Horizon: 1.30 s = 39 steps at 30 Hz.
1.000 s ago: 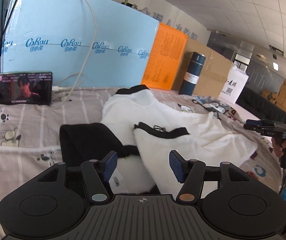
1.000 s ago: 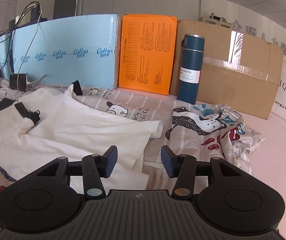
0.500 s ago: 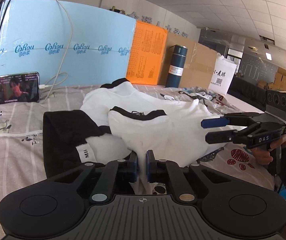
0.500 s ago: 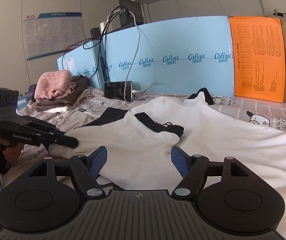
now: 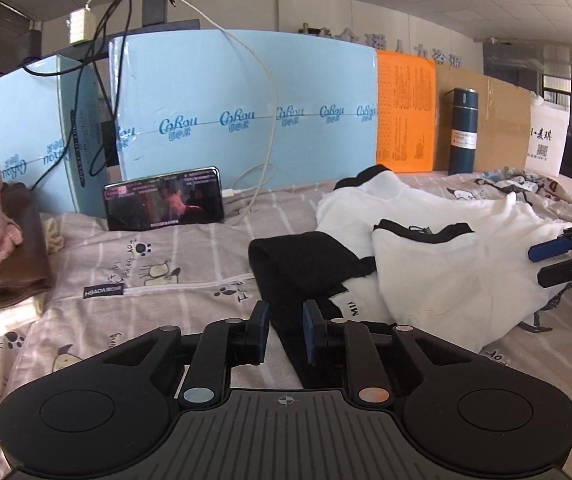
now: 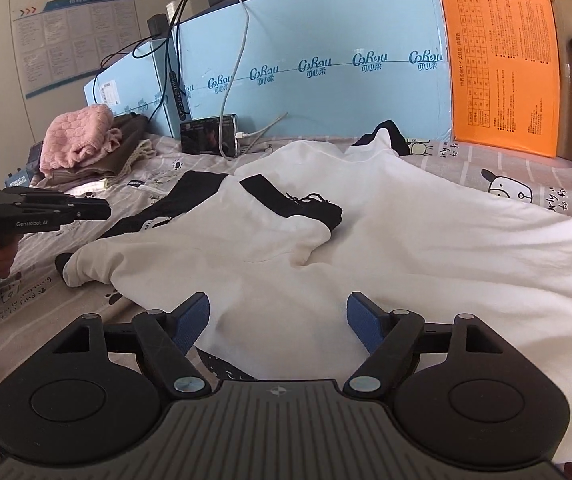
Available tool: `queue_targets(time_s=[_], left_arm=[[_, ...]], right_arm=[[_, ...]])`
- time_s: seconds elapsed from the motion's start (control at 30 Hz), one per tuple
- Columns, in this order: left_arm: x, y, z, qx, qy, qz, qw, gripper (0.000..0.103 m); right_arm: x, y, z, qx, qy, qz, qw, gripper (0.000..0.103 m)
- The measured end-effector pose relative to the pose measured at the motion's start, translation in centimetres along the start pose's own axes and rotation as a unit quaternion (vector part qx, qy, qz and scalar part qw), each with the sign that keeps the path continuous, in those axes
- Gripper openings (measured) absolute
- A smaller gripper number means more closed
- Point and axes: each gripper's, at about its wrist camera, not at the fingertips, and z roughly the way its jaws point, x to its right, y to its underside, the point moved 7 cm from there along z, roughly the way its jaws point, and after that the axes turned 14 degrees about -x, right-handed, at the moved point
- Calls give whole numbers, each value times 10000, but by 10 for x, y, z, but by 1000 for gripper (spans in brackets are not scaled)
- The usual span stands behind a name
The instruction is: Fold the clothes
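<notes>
A white garment with black collar and cuffs [image 6: 386, 240] lies crumpled on the bed; it also shows in the left wrist view [image 5: 446, 272]. Its black sleeve [image 5: 302, 268] stretches toward my left gripper [image 5: 285, 334], whose jaws stand a narrow gap apart with the black cloth running between them. My right gripper [image 6: 278, 320] is open just above the garment's near white edge, holding nothing. The right gripper shows at the right edge of the left wrist view [image 5: 558, 260]; the left gripper shows at the left of the right wrist view [image 6: 46, 210].
A patterned bedsheet [image 5: 146, 280] covers the bed. A phone [image 5: 164, 198] leans on blue foam boards [image 5: 226, 120] at the back. Folded pink and brown clothes [image 6: 82, 140] lie at the left. A dark blue flask [image 5: 462, 136] and an orange sheet [image 6: 502, 60] stand at the back right.
My left gripper went from open to shut, then parted slightly and swung left toward the black sleeve. My right gripper stayed open and swung left over the white garment.
</notes>
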Motion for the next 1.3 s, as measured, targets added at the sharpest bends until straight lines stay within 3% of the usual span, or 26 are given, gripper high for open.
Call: queue_targets(time_s=[0.03, 0.1, 0.17, 0.27, 0.53, 0.6, 0.67, 0.77, 0.93, 1.03, 1.1, 1.17, 1.2, 1.3], left_arm=[[4, 1, -7, 94, 99, 103, 9999, 39], [12, 4, -21, 281, 297, 309, 9987, 76], [21, 7, -34, 443, 490, 533, 9964, 83], [41, 18, -34, 377, 600, 1201, 9902, 84], [67, 50, -14, -92, 189, 2646, 9641, 87], [67, 51, -10, -96, 113, 2783, 9604, 90], [66, 48, -6, -127, 34, 2802, 9598, 91], [67, 43, 0, -95, -149, 2917, 9563, 91], [68, 42, 3, 149, -419, 3458, 9373, 91], [71, 45, 1, 267, -363, 3931, 9184, 75], [76, 50, 4, 215, -345, 4291, 9023, 30], [79, 55, 8, 177, -413, 4624, 8855, 15], [77, 53, 9, 201, -367, 4625, 8856, 11], [63, 38, -1, 389, -115, 4106, 9109, 8]], right_arm=[[4, 2, -4, 7, 90, 52, 9999, 74], [11, 7, -12, 21, 269, 157, 9995, 75], [19, 12, -20, 35, 449, 261, 9986, 76], [30, 20, -32, 56, 717, 418, 9965, 76], [65, 61, -67, 87, 1652, 909, 9820, 81], [66, 68, -81, 165, 2087, 924, 9735, 82], [65, 75, -94, 135, 2605, 769, 9623, 82], [49, 78, -100, 70, 3080, 66, 9513, 82], [25, 71, -71, -428, 3270, -1144, 9371, 82], [13, 54, -46, -460, 2939, -1496, 9429, 79], [-2, 42, -31, -427, 2602, -1786, 9479, 79], [-18, 33, -15, -357, 2423, -2076, 9470, 74], [-25, 30, -10, -332, 2434, -2266, 9425, 69], [-29, 28, -5, -365, 2584, -2639, 9286, 57]])
